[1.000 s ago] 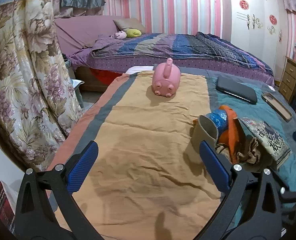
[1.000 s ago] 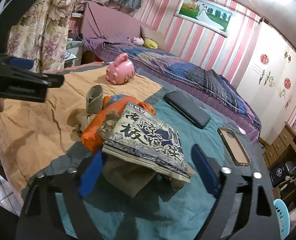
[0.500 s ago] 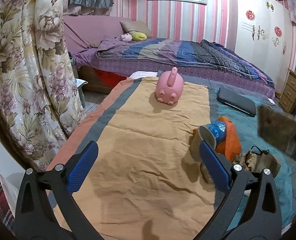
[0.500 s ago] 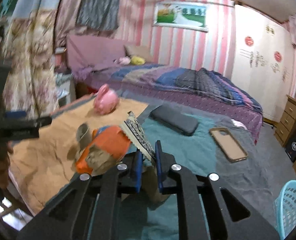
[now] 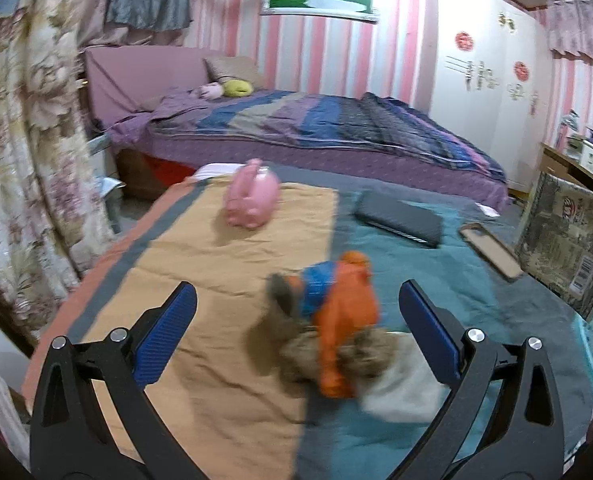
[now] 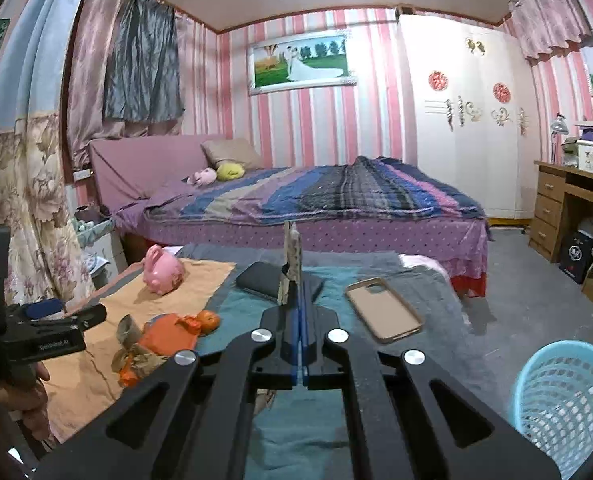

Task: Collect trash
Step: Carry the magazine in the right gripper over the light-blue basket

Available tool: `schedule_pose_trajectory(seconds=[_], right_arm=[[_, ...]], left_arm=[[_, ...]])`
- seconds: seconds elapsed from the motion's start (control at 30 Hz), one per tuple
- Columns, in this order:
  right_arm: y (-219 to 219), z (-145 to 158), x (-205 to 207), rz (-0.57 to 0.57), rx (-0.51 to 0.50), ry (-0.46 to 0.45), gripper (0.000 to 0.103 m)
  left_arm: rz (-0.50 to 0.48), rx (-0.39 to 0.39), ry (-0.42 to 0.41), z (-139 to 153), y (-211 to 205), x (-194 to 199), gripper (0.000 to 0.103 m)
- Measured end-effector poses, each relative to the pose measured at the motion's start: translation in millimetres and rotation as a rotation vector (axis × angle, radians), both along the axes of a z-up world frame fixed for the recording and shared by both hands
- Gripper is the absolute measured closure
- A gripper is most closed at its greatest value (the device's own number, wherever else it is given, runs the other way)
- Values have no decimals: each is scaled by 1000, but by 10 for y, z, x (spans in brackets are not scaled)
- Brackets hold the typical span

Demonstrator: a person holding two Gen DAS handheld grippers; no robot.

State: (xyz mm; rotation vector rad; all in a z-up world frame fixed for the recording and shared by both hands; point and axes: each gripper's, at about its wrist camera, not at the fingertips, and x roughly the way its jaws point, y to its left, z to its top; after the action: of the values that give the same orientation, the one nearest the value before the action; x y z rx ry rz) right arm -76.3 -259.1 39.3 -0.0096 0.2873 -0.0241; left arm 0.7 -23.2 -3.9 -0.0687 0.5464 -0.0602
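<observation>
A pink-striped bedroom, with a cloth-covered table (image 5: 232,392) in front of a purple bed (image 6: 336,200). My right hand-held gripper (image 6: 299,300) has just closed its jaws tight on a flat printed packet (image 6: 292,256), held upright on edge above the table; in the left view the packet (image 5: 564,240) hangs at the far right. My left hand-held gripper (image 5: 296,320) is spread wide over the orange wrapper pile (image 5: 336,320) near the table's middle. A pink piggy bank (image 5: 252,200) sits farther back, a blue basket (image 6: 560,404) low on the right.
</observation>
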Motion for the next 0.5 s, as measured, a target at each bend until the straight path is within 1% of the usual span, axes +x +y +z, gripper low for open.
schedule_pose_trajectory(seconds=[0.2,0.33,0.43,0.5], right_arm=[[-511,141,-241,-112,30,-44,102],[-1000,238,-492,-231,33,-75,102],[-1401,265,-676,-328,27,-76,102],[-1597,253,-772,-374,25,-66,102]], left_arm=[[-64,-18,-16,48,-417,-52,5],[-112,-8,-23,61,-693,-107,5],[-139,-12,-28,77,-837,-152,5],[-146,-20,-29,88,-874,-162,5]])
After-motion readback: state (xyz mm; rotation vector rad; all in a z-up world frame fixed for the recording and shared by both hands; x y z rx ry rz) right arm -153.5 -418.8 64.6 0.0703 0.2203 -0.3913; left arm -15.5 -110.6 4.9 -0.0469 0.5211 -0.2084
